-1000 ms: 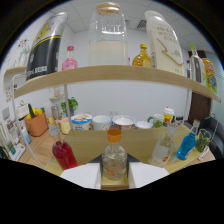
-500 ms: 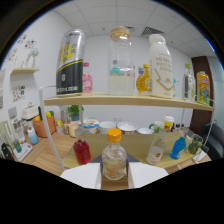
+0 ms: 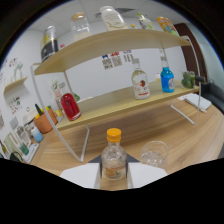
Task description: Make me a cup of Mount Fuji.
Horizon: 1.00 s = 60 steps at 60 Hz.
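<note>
My gripper is shut on a small clear bottle with an orange cap, which stands upright between the two white fingers. A short clear glass sits on the wooden table, just ahead of the right finger and close beside the bottle. Beyond them a two-level wooden shelf holds more bottles: a red one, a clear one with a red label and a blue one on the lower board.
The shelf's upper board carries a black can, a clear jar and a white bottle. White metal shelf legs stand ahead on the left. An orange pot and small items sit far left.
The view has pulled back from the shelf and tilted, with the orange-capped bottle still between the fingers. The glass on the table has come into view beside the bottle.
</note>
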{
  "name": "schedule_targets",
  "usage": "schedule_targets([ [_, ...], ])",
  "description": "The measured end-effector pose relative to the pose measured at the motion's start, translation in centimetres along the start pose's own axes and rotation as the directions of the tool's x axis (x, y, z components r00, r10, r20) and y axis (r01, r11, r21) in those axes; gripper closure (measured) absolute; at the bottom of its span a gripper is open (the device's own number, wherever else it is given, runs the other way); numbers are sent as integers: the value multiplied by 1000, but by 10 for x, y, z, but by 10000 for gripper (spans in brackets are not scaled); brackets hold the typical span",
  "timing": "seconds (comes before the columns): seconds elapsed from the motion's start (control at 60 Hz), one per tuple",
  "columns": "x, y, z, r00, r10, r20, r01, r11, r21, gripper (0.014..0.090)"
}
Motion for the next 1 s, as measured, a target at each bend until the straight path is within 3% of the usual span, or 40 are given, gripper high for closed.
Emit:
schedule_targets([
  [0.117, -6, -5, 2, 926, 364, 97, -363, 931, -23, 694],
  [0.3, -13, -28, 3, 590, 774, 231, -779, 620, -88, 694],
  [0.483, -11, -45, 3, 216, 924, 316, -936, 288, -202, 696],
  [0.667, 1, -47, 4, -128, 938, 322, -951, -23, -310, 698],
  [0.8, 1, -41, 3, -138, 942, 305, -945, -33, -324, 696],
  [1.0, -8, -53, -8, -74, 942, 326, -946, 37, -322, 697],
])
